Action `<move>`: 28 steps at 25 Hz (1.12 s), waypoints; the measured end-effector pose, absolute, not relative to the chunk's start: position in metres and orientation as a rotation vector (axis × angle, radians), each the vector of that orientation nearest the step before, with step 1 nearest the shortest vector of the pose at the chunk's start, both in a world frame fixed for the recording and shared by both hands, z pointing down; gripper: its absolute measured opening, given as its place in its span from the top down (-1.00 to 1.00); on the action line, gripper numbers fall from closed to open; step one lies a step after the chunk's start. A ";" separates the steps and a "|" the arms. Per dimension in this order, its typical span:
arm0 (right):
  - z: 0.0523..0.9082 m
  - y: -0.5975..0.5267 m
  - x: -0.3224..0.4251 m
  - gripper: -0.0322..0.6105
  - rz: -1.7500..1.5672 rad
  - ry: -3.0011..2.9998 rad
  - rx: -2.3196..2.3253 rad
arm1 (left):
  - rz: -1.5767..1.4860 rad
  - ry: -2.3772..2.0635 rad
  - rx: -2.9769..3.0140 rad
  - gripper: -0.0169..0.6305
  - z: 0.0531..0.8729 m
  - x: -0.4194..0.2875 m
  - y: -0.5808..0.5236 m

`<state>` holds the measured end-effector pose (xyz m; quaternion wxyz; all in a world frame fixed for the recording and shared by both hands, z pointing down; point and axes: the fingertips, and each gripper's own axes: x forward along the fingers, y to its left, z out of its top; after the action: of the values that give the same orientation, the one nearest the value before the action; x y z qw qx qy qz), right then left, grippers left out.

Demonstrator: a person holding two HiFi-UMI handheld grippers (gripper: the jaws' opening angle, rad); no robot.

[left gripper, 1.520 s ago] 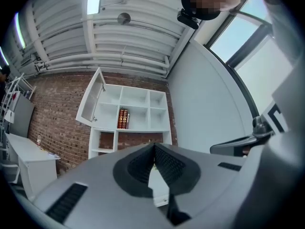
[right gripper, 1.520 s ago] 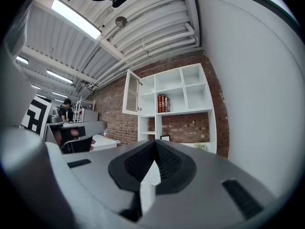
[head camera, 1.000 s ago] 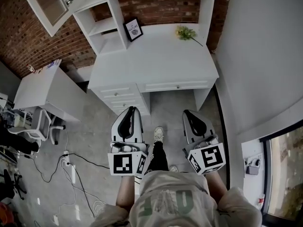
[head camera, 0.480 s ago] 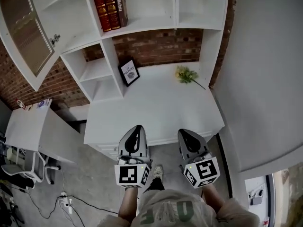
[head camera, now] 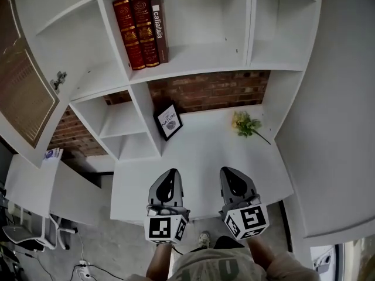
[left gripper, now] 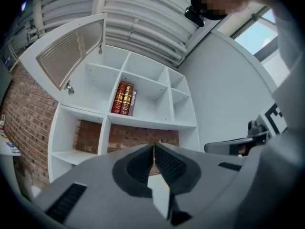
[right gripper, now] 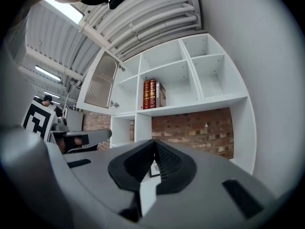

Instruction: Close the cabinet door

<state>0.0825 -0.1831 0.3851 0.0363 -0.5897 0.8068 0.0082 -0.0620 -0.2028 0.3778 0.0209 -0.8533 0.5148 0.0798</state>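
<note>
You now stand right up against the white wooden desk (head camera: 199,157). Your left gripper (head camera: 169,177) and right gripper (head camera: 232,175), a second ago out over the grey concrete floor (head camera: 111,244) in front of the drawers, now hang above the front edge of the desk top. The drawers are gone from the head view. The red hardback books (head camera: 137,31) now show on the shelf, and the open white cabinet door with the ribbed glass panel (head camera: 20,92) looms larger at upper left.

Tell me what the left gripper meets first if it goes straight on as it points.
Probably the brick wall under the shelf, not the open door up left. Depth is unclear, and the left gripper hides anything lower.
</note>
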 end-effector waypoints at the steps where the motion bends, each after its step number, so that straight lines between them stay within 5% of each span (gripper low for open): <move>1: 0.385 -0.191 0.083 0.85 0.020 2.478 -1.809 | 0.243 1.609 -2.645 0.89 0.379 -0.062 -0.208; 17: 0.362 -0.249 0.071 0.85 0.098 2.637 -1.506 | 0.284 1.777 -2.457 0.90 0.351 -0.061 -0.243; 28: 0.317 -0.252 -0.065 0.85 0.073 2.791 -0.874 | 0.212 2.131 -1.910 0.89 0.285 -0.200 -0.202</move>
<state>-0.0647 -0.2525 0.3168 0.1080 -0.2970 0.9484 0.0249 -0.1999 -0.2025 0.2852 0.1359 -0.6594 0.7358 0.0731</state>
